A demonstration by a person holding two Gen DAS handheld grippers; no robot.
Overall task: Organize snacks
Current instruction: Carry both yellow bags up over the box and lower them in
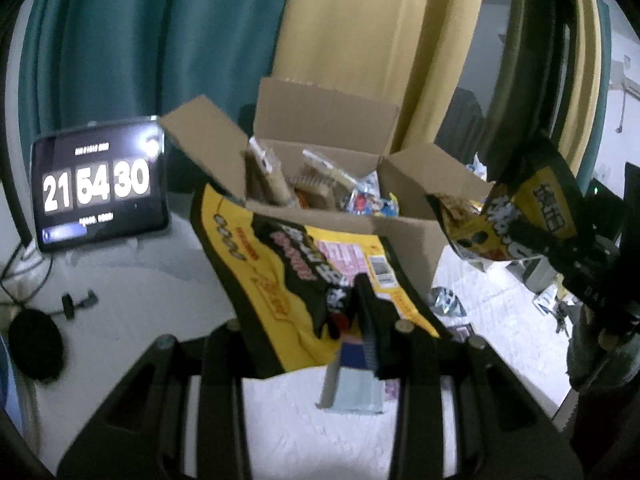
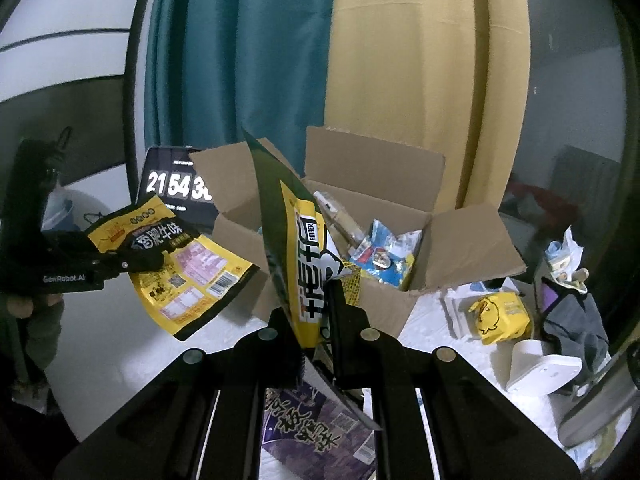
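Dim, soft blur, fisheye-bent edges, glare on clock screen

A home room: teal curtain, white bedding

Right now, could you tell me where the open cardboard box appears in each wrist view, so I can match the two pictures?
Left wrist view: the cardboard box sits centre, just behind the yellow-black packet in the left tool.
Right wrist view: centre-right, behind the right tool's upright packet.
Shared landmark: the clock tablet, left of the box.
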